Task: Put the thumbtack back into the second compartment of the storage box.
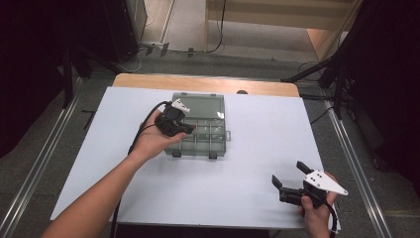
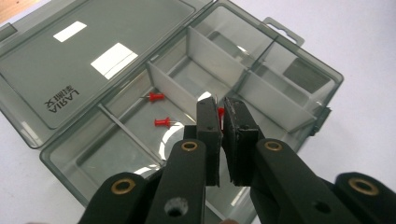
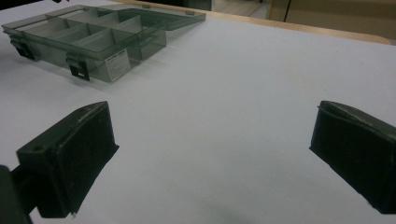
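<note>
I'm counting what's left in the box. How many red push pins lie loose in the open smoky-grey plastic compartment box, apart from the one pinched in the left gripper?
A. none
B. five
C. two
C: two red push pins lie in one compartment of the smoky-grey plastic compartment box.

A lab or recording workshop: the desk (image 1: 247, 198) carries a plain white board on a wooden top, dark curtains (image 1: 29, 74) hang at both sides, metal floor rails (image 1: 34, 168) run alongside, and cables (image 1: 218, 29) trail over grey flooring behind.
</note>
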`<state>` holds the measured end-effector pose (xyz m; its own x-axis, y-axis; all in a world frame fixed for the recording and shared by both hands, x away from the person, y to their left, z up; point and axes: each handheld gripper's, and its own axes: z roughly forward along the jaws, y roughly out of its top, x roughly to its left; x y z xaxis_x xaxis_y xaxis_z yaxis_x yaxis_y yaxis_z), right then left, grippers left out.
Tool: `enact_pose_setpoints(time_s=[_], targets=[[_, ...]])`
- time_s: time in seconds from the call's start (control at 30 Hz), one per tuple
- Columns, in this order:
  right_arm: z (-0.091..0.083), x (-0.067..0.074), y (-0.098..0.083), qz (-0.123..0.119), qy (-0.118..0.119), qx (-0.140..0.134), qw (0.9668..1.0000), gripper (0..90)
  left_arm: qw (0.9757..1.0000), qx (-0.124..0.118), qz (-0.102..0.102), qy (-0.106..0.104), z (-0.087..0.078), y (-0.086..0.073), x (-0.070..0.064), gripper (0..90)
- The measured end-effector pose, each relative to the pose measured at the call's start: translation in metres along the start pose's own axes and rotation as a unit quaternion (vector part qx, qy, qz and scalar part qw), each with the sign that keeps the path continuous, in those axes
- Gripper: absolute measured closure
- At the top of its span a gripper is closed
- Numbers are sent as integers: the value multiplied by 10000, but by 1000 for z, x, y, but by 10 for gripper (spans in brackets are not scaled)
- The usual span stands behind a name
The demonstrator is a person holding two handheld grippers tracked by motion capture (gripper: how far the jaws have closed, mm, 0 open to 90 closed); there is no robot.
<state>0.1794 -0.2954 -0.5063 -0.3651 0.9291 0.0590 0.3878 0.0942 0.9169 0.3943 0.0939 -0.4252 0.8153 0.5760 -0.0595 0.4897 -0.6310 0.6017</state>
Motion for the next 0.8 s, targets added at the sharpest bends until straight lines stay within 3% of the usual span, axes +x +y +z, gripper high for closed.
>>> enact_pose_setpoints(time_s=[0.8], targets=[[1, 0, -2, -23, 1, 31, 10000, 3, 9995, 151, -242, 158, 22, 0, 23, 852]])
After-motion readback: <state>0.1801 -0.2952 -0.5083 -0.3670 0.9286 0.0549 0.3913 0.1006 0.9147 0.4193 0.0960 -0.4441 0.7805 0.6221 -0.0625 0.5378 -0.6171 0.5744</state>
